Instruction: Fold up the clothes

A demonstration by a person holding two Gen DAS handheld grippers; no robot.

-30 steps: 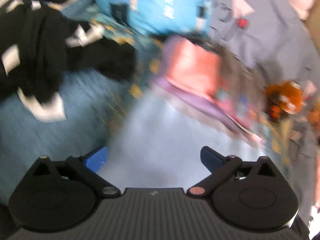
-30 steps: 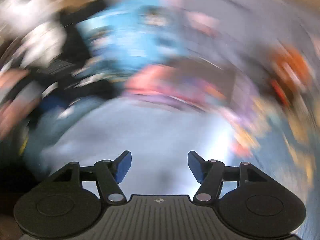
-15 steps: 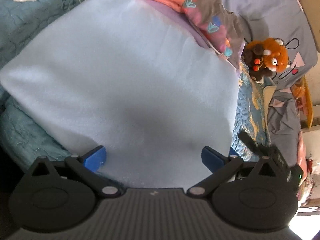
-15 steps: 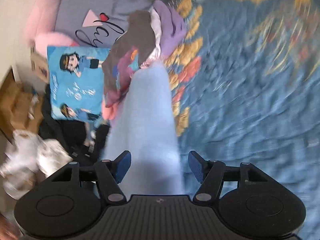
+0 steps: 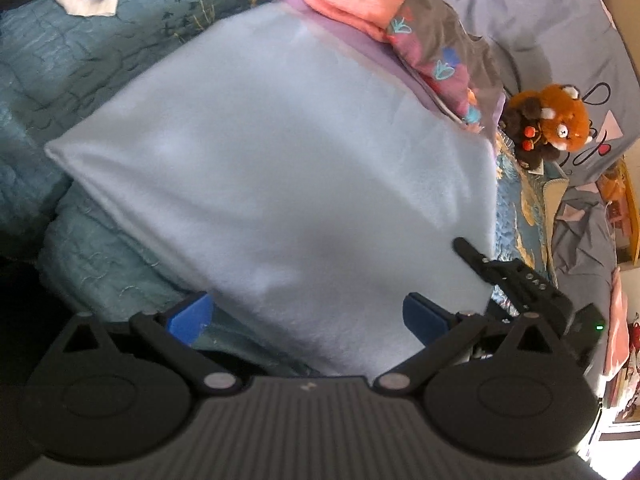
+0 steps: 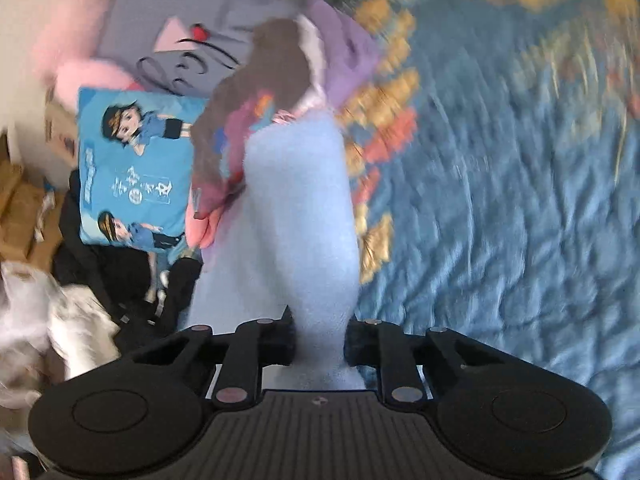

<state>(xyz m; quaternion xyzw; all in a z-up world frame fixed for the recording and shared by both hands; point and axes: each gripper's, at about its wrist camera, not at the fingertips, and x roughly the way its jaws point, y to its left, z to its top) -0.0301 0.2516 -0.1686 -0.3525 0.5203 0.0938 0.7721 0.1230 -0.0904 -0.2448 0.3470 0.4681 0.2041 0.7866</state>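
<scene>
Light blue garment [image 5: 280, 168] spread over the bed, pinched at one edge by the right tongs.

It lies flat on the blue quilt [image 5: 52, 80], its far edge against a stack of clothes [image 5: 420, 36]. The right gripper [image 6: 319, 344] is clamped on a bunched edge; the left gripper [image 5: 308, 314] gapes wide around the near edge, holding nothing. Pulled from one side only, the soft cloth could drag askew, slip from that small pinch, or topple the stack.
</scene>
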